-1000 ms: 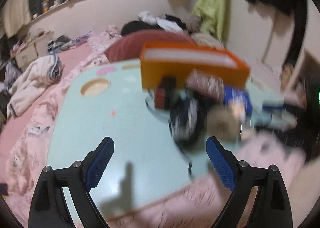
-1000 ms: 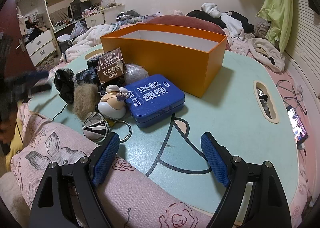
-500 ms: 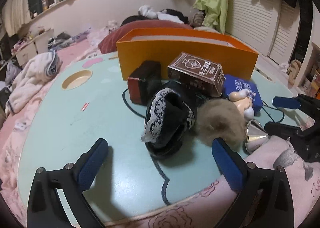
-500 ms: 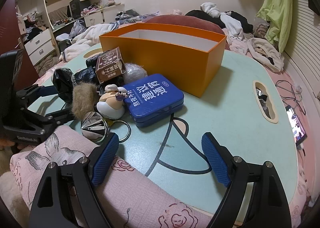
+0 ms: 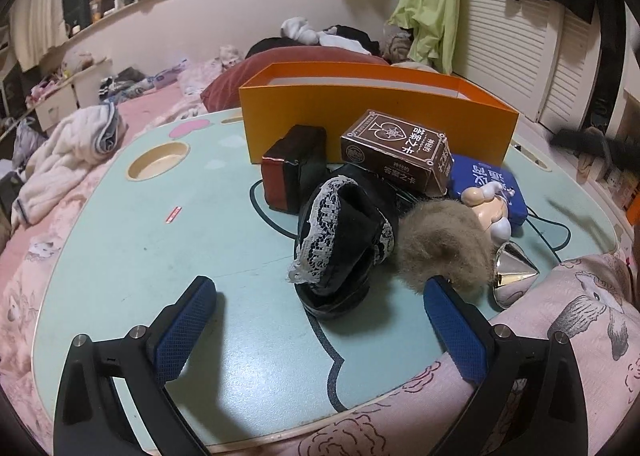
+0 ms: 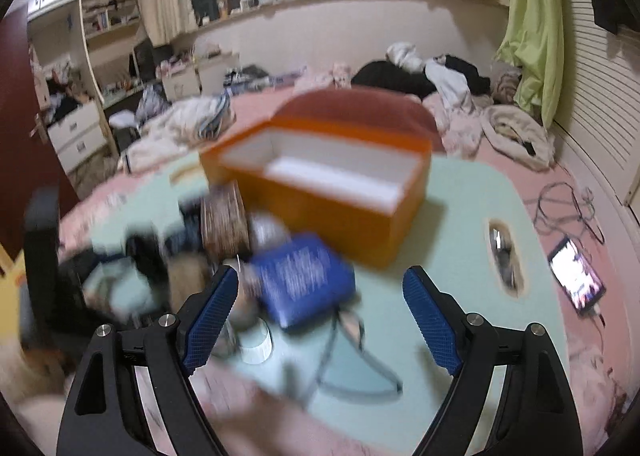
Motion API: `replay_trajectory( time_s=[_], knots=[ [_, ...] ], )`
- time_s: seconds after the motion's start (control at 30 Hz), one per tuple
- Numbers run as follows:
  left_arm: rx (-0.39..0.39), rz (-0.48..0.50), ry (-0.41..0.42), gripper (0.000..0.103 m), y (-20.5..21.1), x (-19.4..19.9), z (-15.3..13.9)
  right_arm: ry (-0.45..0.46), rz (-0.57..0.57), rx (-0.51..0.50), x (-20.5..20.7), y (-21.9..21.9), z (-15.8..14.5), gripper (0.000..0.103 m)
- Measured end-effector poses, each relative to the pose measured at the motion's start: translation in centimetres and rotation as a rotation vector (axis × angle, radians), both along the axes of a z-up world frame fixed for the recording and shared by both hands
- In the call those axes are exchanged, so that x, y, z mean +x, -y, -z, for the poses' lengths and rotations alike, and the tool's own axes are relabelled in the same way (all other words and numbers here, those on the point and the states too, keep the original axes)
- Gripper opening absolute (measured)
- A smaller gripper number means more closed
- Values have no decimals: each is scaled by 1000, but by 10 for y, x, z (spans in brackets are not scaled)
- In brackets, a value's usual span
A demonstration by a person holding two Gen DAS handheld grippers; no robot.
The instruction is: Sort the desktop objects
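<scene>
An orange box [image 5: 376, 119] [image 6: 320, 191] with a white inside stands open on the mint-green table [image 5: 160, 256]. In front of it lies a heap: a brown card box [image 5: 396, 149], a dark red-and-black block [image 5: 292, 175], a black lace-trimmed shoe [image 5: 340, 240], a tan fur ball [image 5: 444, 248], a blue tin [image 5: 488, 183] [image 6: 304, 280], a small duck figure [image 5: 492, 207] and a silver cone [image 5: 512, 272]. My left gripper [image 5: 320, 296] is open just short of the shoe, nothing between its fingers. My right gripper [image 6: 320, 284] is open above the blurred blue tin.
The table sits on a bed with pink bedding [image 5: 560, 336]. A round cup hole [image 5: 158, 165] is at the table's far left, a slot [image 6: 504, 256] at its right. A lit phone [image 6: 576, 280] and cables lie on the bed. Clothes pile up behind.
The left view swung onto the heap, its jaws widened, and it has held still since. The right gripper has just risen, and its view is now blurred and looks down from higher up.
</scene>
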State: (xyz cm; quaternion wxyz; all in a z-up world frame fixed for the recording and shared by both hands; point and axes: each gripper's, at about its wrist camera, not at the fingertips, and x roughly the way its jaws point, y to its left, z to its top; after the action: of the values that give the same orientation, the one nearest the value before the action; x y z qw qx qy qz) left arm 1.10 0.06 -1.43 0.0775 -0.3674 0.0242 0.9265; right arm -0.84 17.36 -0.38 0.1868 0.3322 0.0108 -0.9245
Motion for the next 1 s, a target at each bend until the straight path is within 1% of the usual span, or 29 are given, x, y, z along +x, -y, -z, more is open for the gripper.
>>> replay_trajectory(
  time_s=[0.07, 0.1, 0.2, 0.23, 0.33, 0.43, 0.53, 0.57, 0.73, 0.9, 1.0],
  knots=[
    [0, 0, 0, 103, 0, 0, 0, 25, 35, -1, -22, 12, -14, 85],
    [0, 0, 0, 103, 0, 0, 0, 64, 48, -10, -40, 18, -19, 85],
    [0, 0, 0, 103, 0, 0, 0, 162, 57, -64, -82, 33, -22, 85],
    [0, 0, 0, 103, 0, 0, 0, 185, 58, -69, -95, 39, -21, 85],
    [0, 0, -1, 103, -1, 0, 0, 244, 66, -35, -125, 64, -12, 85],
    [2, 1, -4, 103, 0, 0, -1, 285, 53, 10, -142, 87, 4, 85],
    [2, 1, -3, 103, 0, 0, -1, 309, 39, 32, -144, 96, 15, 85],
    [2, 1, -3, 103, 0, 0, -1, 303, 45, 32, -144, 97, 17, 85],
    [1, 0, -3, 103, -1, 0, -1, 297, 20, 28, -140, 98, 16, 85],
    [2, 0, -3, 103, -1, 0, -1, 260, -73, 42, -131, 106, 12, 85],
    [1, 0, -4, 103, -1, 0, -1, 254, -153, 65, -123, 111, 11, 85]
  ],
)
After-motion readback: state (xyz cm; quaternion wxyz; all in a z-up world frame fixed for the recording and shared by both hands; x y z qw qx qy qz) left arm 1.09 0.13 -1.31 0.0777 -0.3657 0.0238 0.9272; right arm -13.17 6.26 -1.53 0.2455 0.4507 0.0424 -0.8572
